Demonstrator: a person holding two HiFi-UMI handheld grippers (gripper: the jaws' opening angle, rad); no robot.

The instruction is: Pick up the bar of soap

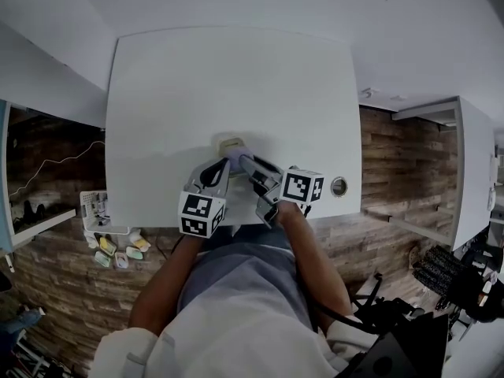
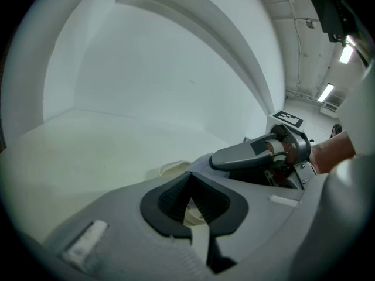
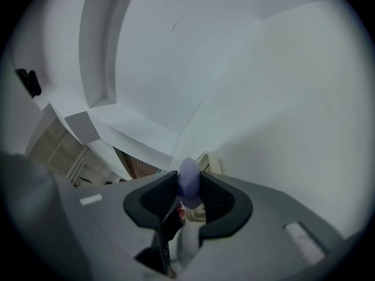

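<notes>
A lavender bar of soap (image 3: 188,181) stands on edge between the pads of my right gripper (image 3: 188,193), which is shut on it. In the head view the soap (image 1: 236,157) hangs just over a cream soap dish (image 1: 231,142) near the front of the white table (image 1: 236,77), with the right gripper (image 1: 243,161) rolled onto its side. My left gripper (image 1: 223,167) lies close on the left, and its jaws (image 2: 191,206) pinch the near rim of the soap dish (image 2: 174,167). The right gripper's finger (image 2: 243,154) crosses the left gripper view.
A round cable hole (image 1: 339,186) sits in the table's front right corner. A small white rack (image 1: 98,211) and several coloured items (image 1: 118,252) lie on the wood floor to the left. White walls rise behind the table.
</notes>
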